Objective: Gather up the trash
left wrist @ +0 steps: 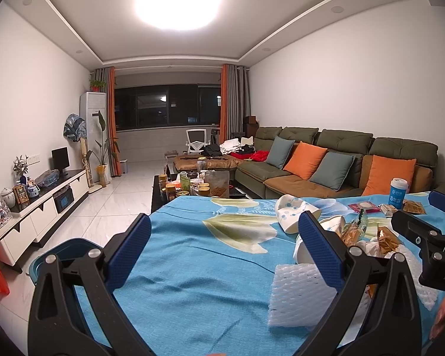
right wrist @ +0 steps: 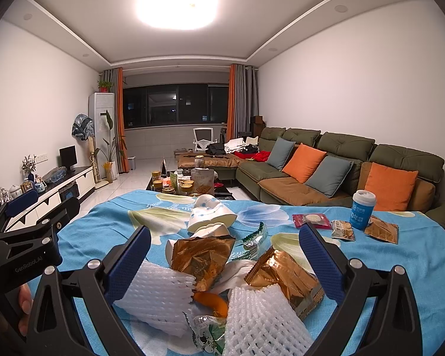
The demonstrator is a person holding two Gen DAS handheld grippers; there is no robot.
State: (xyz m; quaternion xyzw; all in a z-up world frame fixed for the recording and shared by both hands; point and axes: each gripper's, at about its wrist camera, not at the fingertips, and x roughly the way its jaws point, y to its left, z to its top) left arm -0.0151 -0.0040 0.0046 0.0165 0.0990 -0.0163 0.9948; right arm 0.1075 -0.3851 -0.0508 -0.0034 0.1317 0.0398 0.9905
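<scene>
Trash collection looked barely begun: both grippers hovered empty over the littered blue cloth (right wrist: 400, 267).

The left gripper (left wrist: 225, 246) and right gripper (right wrist: 222, 255) stood with jaws spread wide, holding nothing. Foam netting (right wrist: 160, 293), gold wrappers (right wrist: 284, 279), orange peel (right wrist: 210, 301) and paper cups (right wrist: 210, 213) lay heaped at the right gripper's 12 o'clock; more wrappers (right wrist: 381, 228) sat at 2 o'clock. A blue bin (left wrist: 65, 252) waited past the table's edge at the left gripper's 9 o'clock, across bare cloth.
</scene>
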